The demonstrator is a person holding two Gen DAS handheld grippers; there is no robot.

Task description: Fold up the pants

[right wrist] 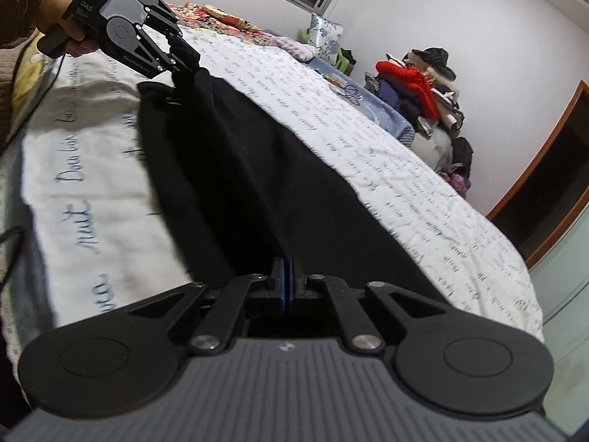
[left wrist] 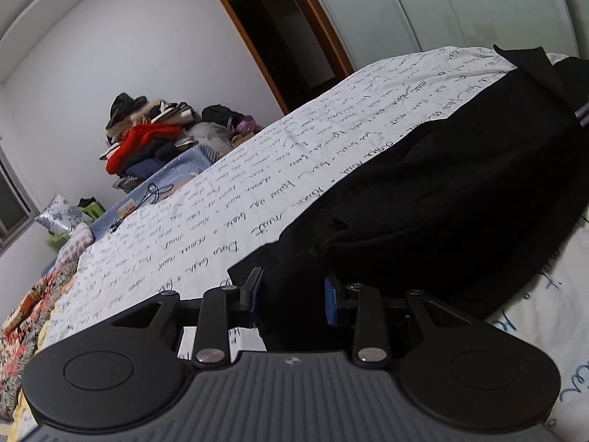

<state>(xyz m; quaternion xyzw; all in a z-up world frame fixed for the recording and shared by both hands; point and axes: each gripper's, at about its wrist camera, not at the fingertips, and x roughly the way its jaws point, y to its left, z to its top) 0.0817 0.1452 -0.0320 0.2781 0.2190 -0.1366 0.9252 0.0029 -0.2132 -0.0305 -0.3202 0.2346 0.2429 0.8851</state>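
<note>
Both grippers (left wrist: 292, 296) (right wrist: 289, 283) clamp black pants (right wrist: 228, 169) over the bedsheet (right wrist: 386, 154).

Clothes heap (left wrist: 147, 136) by wall, script-print sheet (left wrist: 228, 199), doorway (left wrist: 279, 33).

Bed (left wrist: 257, 191) under white sheet (right wrist: 423, 199) with handwritten script. Black pants (left wrist: 460, 191) stretched along near side. Floral quilt (left wrist: 25, 316) bunched at one end; blue blanket (left wrist: 184, 165) along far edge.
</note>
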